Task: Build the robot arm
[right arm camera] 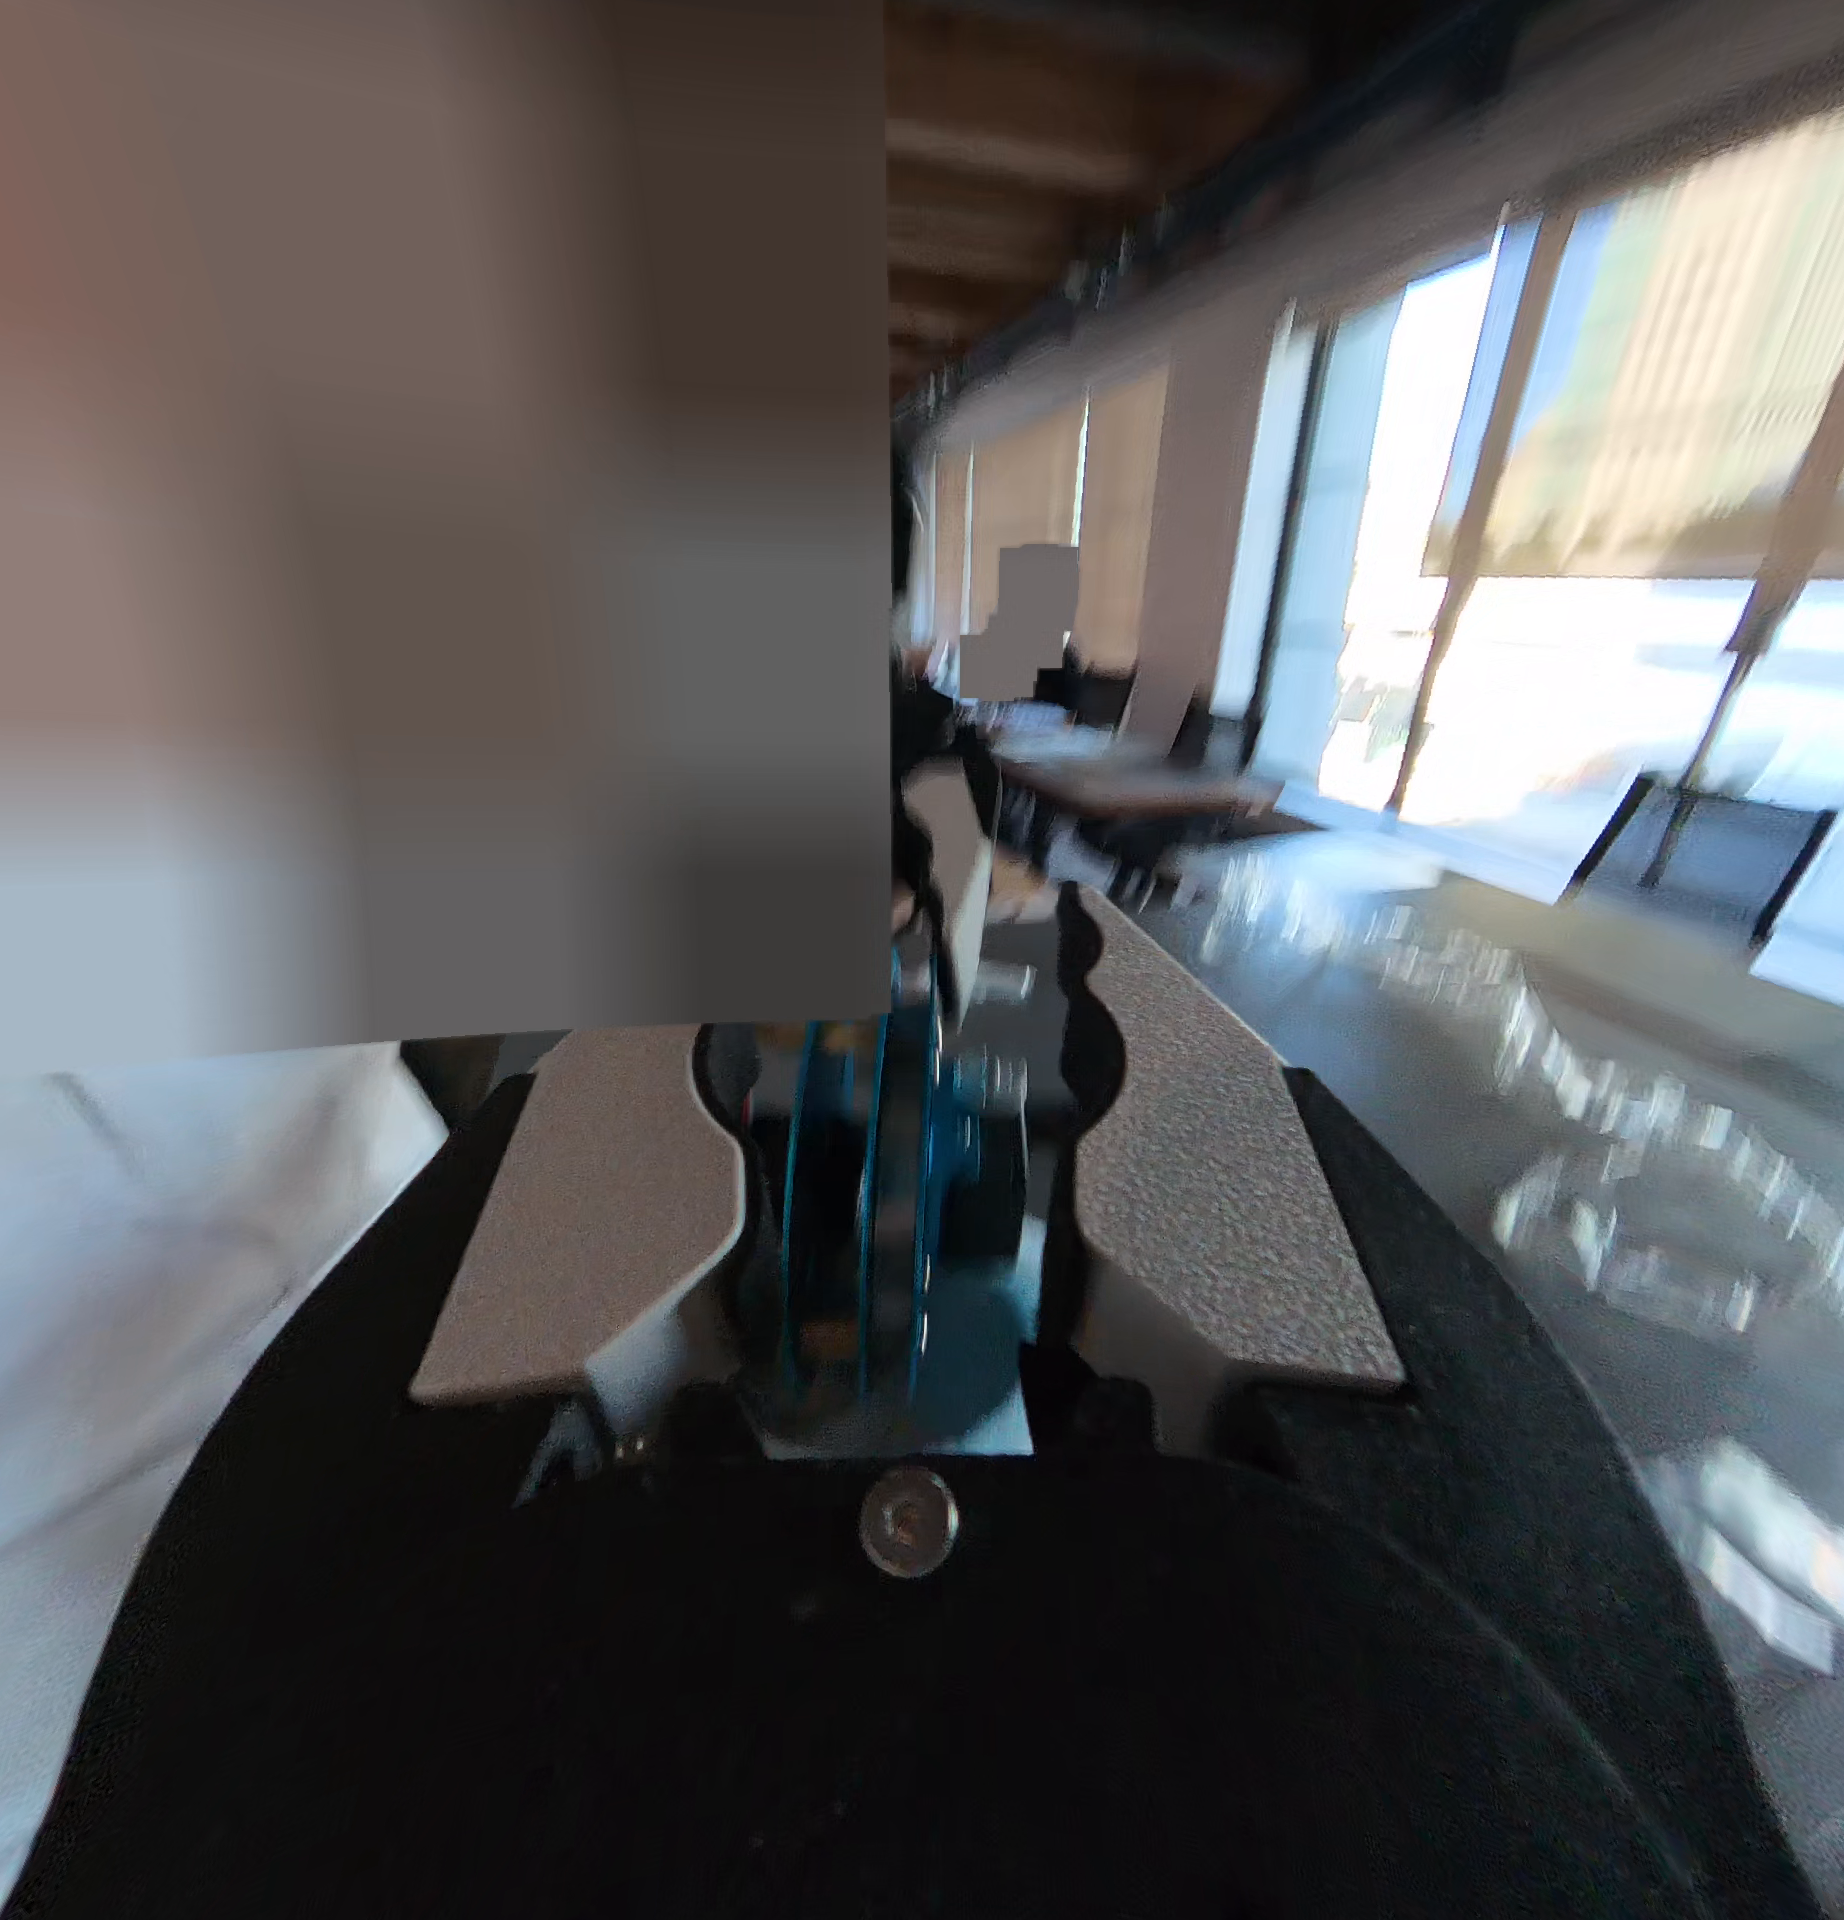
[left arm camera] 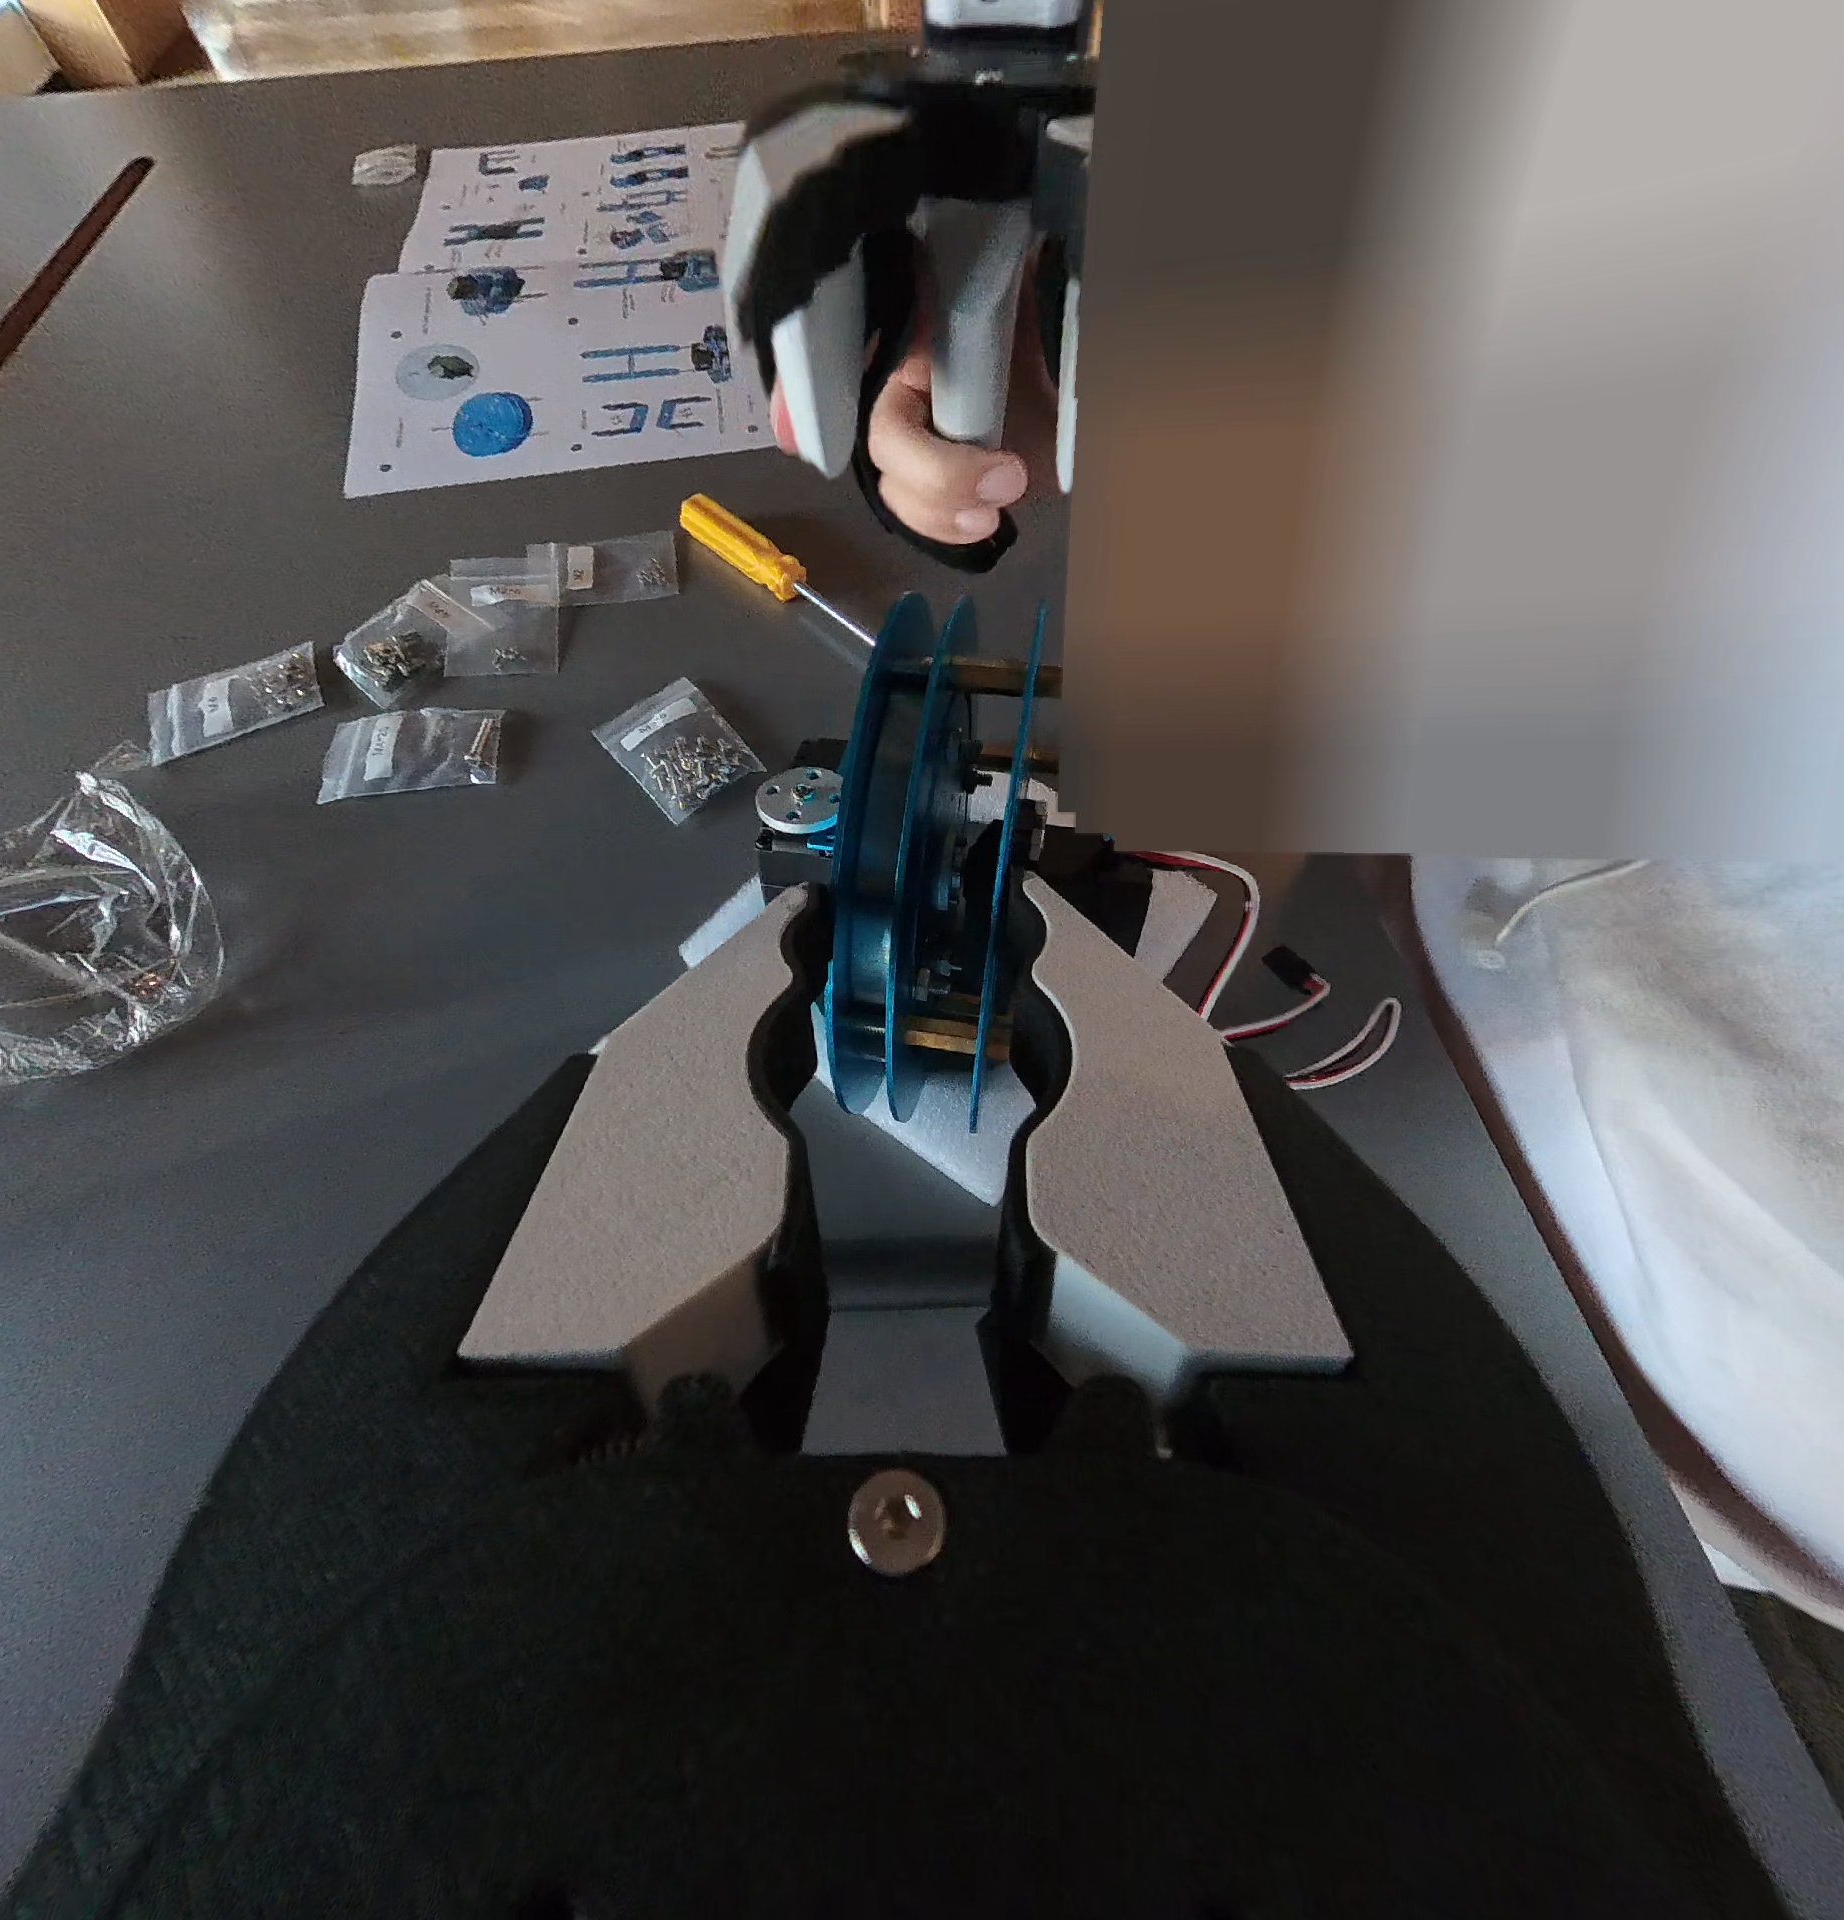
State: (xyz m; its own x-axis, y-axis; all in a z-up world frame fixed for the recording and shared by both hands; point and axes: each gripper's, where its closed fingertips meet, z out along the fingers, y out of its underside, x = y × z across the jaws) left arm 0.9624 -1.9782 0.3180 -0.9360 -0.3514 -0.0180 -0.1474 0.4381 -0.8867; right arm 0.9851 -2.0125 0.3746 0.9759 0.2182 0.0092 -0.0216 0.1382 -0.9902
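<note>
Small bags [left arm camera: 679,750] bear white labels; printed sheets [left arm camera: 554,312] carry diagrams.

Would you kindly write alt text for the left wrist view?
The left gripper clasps an upright blue disc assembly above a grey table. Beyond lie screw bags, a yellow screwdriver, instruction sheets and the right gripper.

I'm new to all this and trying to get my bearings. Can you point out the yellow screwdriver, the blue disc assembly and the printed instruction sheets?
yellow screwdriver [left arm camera: 741,547]: left wrist view, on its handle.
blue disc assembly [left arm camera: 882,831]: left wrist view, on the front disc's face.
printed instruction sheets [left arm camera: 544,384]: left wrist view, on the nearer sheet's middle.
</note>
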